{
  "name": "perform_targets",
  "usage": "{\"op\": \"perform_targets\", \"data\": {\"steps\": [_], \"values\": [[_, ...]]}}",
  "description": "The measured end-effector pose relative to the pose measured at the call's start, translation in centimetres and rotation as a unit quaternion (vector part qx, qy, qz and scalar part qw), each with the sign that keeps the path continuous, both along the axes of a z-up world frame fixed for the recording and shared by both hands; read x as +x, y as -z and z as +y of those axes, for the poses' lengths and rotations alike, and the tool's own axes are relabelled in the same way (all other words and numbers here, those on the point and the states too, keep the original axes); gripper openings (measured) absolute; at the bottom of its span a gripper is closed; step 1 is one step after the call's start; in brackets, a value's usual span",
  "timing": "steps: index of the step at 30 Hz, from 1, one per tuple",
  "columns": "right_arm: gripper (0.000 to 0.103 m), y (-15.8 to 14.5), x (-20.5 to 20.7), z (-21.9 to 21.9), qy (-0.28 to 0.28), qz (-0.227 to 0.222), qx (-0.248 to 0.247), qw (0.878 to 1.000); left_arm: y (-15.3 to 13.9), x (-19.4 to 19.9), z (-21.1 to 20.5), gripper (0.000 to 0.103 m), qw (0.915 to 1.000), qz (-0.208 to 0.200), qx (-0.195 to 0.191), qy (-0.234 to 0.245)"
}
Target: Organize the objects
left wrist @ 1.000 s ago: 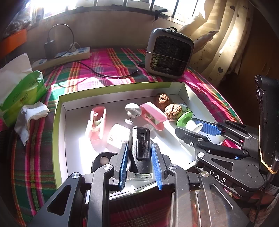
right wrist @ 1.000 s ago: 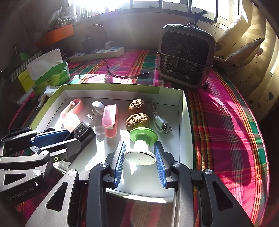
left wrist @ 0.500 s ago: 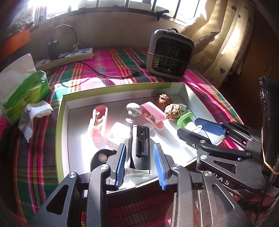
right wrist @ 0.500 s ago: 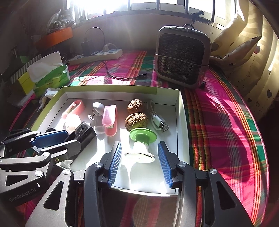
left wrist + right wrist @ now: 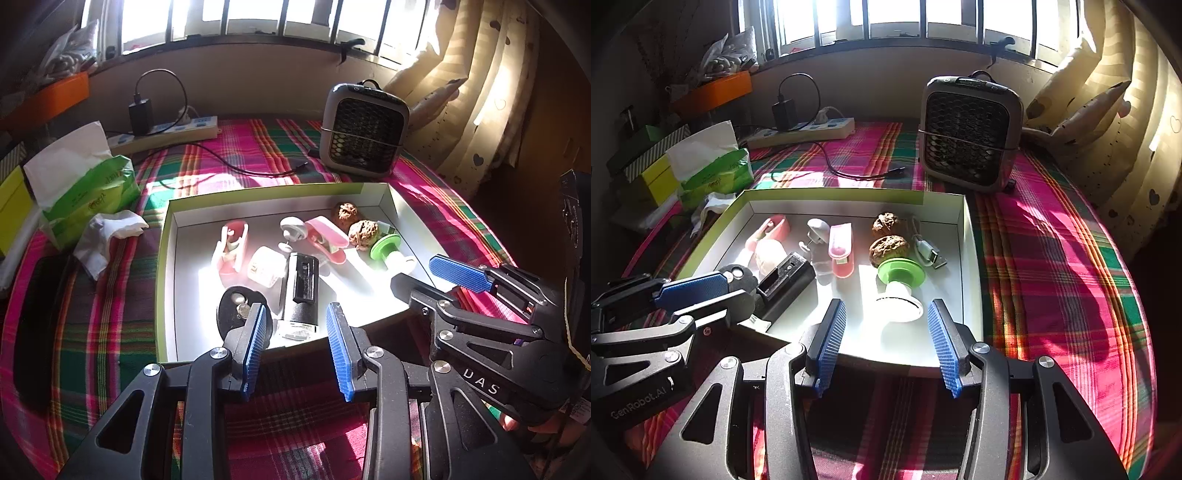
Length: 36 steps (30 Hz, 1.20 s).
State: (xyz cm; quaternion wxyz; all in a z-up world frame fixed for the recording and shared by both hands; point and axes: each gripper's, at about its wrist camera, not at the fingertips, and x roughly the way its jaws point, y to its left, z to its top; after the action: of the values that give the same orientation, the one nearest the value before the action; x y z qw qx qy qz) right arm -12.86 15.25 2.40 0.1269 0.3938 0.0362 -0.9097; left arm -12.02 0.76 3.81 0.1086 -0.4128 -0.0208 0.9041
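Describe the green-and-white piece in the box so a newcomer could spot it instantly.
Find the shallow white box on the plaid cloth, before the grey fan. Near its right wall, just ahead of the right claw, lies the green-and-white piece. It alone has a bright green disc on a white flared base.

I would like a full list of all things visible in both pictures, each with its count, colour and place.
box: 1, white inside, green rim, on the cloth
walnuts: 2, brown, far right of box
USB plug: 1, white, right of walnuts
green-and-white piece: 1, near right of box
black device: 1, near middle of box
pink items: 2, in box
white charger: 1, in box
small fan: 1, grey, behind box
power strip: 1, white, far left
tissue pack: 1, green, left
plaid cloth: 1, pink-green
left gripper: jaws opening, nothing between
right gripper: jaws opening, nothing between
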Motion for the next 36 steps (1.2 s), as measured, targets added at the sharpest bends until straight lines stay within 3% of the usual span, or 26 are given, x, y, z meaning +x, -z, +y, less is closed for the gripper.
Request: {"op": "perform_targets", "data": {"steps": [13,36], "values": [[0.048,-1.2,4.2,-0.3,-0.005,0.024,-0.005,1.000,-0.4,4.2,-0.7,0.032,0.9990,0.024,-0.019,-0.032],[0.055,2.2,7.5,-0.3,0.003,-0.019,0.004,1.000,2.8,7.8,-1.2,0.032,0.9968,-0.003,-0.053,-0.060]]}}
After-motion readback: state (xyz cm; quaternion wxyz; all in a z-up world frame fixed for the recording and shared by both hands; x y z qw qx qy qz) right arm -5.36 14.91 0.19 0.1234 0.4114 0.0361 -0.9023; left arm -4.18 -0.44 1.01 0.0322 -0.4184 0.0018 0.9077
